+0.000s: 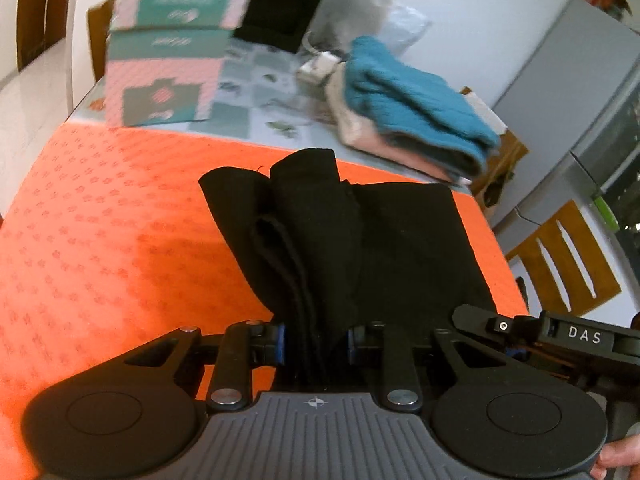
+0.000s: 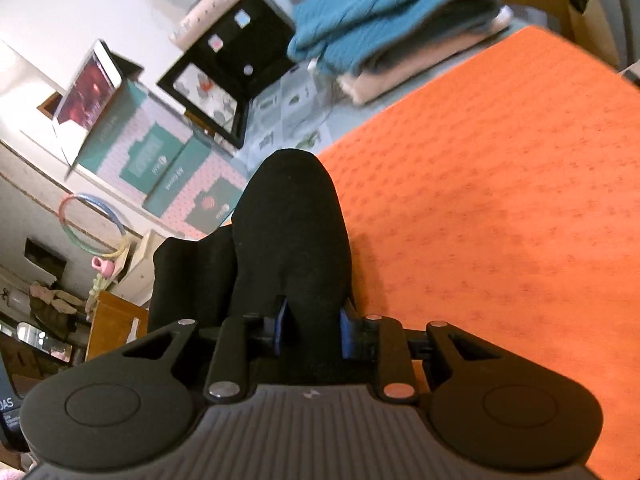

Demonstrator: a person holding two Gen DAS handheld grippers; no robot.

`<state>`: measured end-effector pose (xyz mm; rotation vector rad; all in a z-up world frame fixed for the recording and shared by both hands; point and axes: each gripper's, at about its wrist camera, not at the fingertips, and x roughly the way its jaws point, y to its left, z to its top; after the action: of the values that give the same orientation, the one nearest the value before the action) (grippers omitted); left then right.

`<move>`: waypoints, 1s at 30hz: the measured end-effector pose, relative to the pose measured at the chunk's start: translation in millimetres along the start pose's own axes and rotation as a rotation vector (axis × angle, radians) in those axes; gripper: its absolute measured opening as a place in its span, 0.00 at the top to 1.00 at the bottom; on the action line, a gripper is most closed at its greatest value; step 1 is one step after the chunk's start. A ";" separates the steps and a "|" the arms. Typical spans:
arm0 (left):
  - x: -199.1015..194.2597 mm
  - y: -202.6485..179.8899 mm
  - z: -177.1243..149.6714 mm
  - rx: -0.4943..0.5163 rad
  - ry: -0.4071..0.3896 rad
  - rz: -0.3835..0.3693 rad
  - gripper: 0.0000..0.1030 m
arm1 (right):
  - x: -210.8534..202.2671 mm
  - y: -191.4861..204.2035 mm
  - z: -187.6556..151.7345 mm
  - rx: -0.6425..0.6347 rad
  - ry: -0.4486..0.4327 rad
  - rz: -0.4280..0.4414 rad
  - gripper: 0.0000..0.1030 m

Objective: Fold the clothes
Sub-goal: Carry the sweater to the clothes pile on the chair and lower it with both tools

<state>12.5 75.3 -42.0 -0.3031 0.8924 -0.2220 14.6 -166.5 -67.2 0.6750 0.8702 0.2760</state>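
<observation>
A black garment is bunched in folds above the orange mat. My left gripper is shut on one bunched edge of it. My right gripper is shut on another part of the black garment, which humps up in front of the fingers and hangs off to the left. In the left wrist view the right gripper's body shows at the right edge, close beside the left one. A folded pile with a teal knit on top of a pink garment lies beyond the mat.
Pink and teal boxes and a black frame stand at the table's far side. A wooden chair stands right of the table, with a grey fridge behind it. The orange mat spreads to the right of the right gripper.
</observation>
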 end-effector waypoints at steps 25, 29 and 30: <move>49.8 -305.3 -83.5 0.076 0.080 -0.165 0.72 | -271.9 -239.3 49.7 0.051 -0.138 -0.120 0.73; 78.7 -344.7 -74.8 0.125 0.124 -0.253 0.72 | -294.6 -275.0 65.8 0.116 -0.204 -0.173 0.73; 86.1 -354.9 -72.5 0.133 0.135 -0.270 0.72 | -299.8 -284.6 70.9 0.131 -0.218 -0.183 0.73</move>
<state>-15.0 -295.5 -23.4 -0.2867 0.9641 -0.5549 -130.1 -558.9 -35.6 0.7265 0.7390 -0.0199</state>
